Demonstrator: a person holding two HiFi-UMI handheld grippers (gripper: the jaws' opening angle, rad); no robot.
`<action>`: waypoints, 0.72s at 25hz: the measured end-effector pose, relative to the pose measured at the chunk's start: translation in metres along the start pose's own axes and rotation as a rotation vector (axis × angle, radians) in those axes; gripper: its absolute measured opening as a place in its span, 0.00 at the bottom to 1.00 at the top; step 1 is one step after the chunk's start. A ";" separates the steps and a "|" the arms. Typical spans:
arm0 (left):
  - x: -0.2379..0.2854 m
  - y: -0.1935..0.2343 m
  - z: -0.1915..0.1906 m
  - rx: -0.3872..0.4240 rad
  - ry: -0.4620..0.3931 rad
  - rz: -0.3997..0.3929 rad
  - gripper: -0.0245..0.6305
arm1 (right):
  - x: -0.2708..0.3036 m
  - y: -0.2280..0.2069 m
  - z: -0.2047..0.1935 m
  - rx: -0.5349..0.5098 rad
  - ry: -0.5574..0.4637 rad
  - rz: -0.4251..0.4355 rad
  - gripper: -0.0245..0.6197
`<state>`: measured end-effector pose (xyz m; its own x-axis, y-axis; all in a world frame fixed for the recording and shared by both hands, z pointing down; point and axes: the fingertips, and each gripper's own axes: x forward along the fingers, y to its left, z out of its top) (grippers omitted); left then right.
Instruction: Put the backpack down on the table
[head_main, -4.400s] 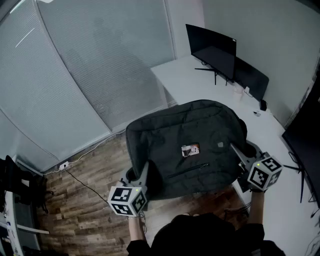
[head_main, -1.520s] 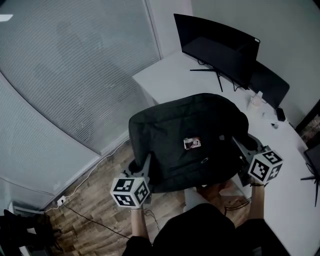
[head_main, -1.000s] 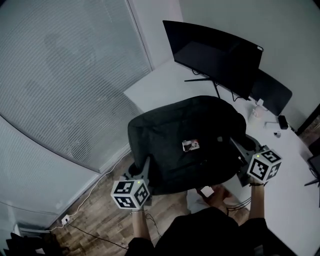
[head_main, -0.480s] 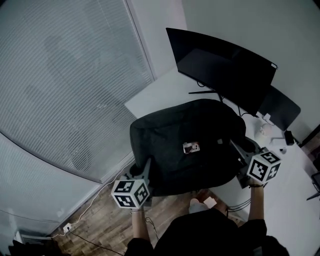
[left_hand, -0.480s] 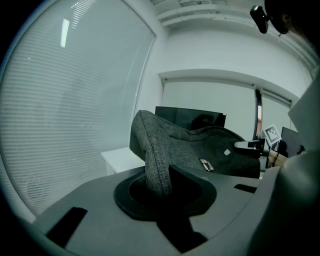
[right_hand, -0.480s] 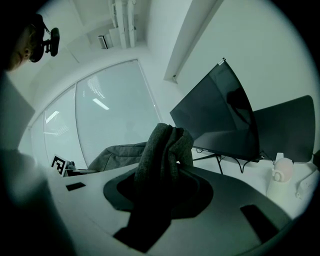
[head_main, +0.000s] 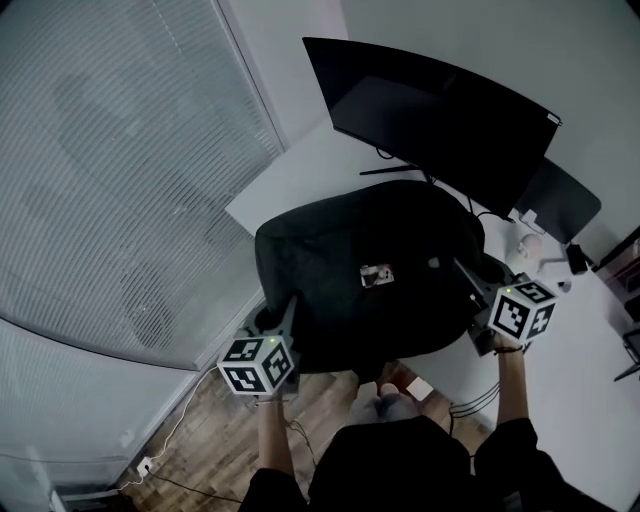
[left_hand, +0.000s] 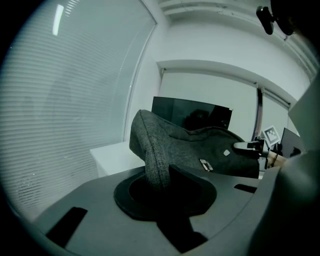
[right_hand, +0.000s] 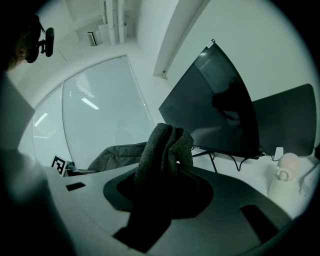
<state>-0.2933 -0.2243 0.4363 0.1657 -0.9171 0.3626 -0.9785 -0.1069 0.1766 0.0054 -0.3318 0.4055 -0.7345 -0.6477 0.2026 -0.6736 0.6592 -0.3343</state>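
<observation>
A dark grey backpack with a small tag on its front hangs flat between my two grippers, over the near corner of the white table. My left gripper is shut on the backpack's left edge; in the left gripper view a fold of grey fabric stands pinched in that gripper. My right gripper is shut on the right edge, and bunched fabric rises from between its jaws. The backpack's underside and whether it touches the table are hidden.
A wide curved black monitor stands at the back of the table, with a second dark screen to its right and a small white bottle beside it. Window blinds fill the left. Wooden floor with a cable lies below.
Both grippers have carried the backpack forward toward the table and monitor; the monitor looms larger and nearer. Both grips on the backpack are unchanged.
</observation>
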 end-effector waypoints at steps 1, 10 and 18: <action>0.008 0.002 -0.001 -0.001 0.010 -0.009 0.16 | 0.004 -0.004 -0.002 0.007 0.003 -0.011 0.22; 0.075 0.021 -0.021 -0.028 0.101 -0.063 0.16 | 0.040 -0.046 -0.027 0.051 0.055 -0.086 0.22; 0.119 0.032 -0.039 -0.049 0.170 -0.089 0.16 | 0.063 -0.074 -0.048 0.094 0.095 -0.132 0.22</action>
<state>-0.3001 -0.3221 0.5204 0.2739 -0.8265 0.4918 -0.9525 -0.1624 0.2576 0.0051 -0.4033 0.4872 -0.6478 -0.6844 0.3345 -0.7571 0.5294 -0.3828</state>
